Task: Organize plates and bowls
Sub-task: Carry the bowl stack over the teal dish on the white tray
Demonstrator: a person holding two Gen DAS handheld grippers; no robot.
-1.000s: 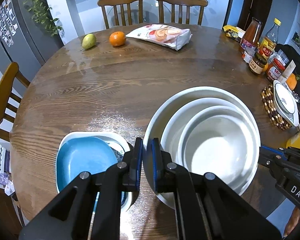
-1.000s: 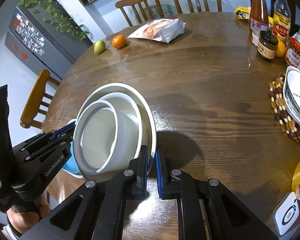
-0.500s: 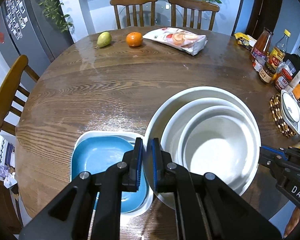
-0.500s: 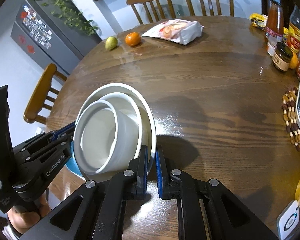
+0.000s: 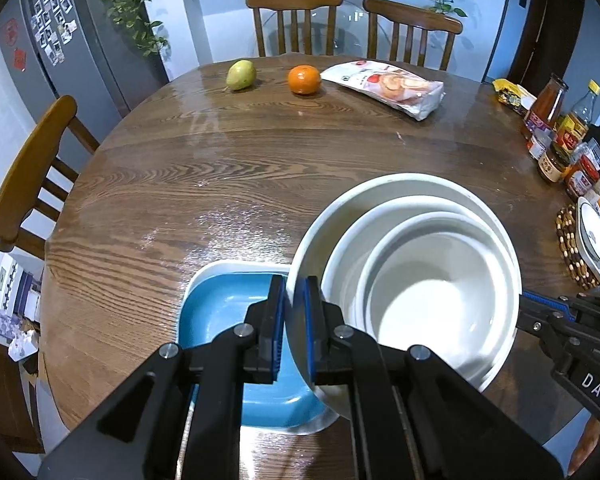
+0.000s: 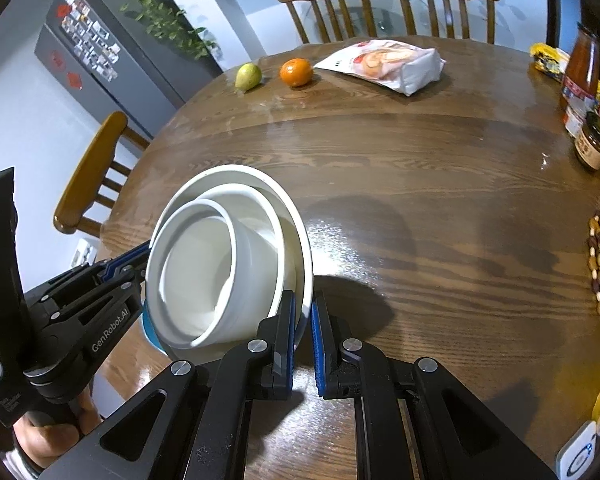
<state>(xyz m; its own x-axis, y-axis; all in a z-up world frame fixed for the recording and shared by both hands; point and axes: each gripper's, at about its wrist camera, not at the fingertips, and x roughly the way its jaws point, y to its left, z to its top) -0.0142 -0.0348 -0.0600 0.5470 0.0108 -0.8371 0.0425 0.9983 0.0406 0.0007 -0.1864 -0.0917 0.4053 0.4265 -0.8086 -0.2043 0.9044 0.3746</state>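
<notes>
A: Left wrist view. What is recorded?

B: The left gripper is seen closed on the near rim of the largest white bowl; the rim is pinched between both blue pads. Two smaller white bowls are nested inside it. The stack is held above the round wooden table, partly over a blue square plate that sits in a white square dish. The right gripper is noted at the stack's far edge.

A: Right wrist view?

B: The right gripper is clamped on the opposite rim of the same largest white bowl, the fingers pressed onto it. The nested bowls are seen tilted toward the left gripper. A pear, an orange and a snack bag are logged at the far side, well apart from the stack.
</notes>
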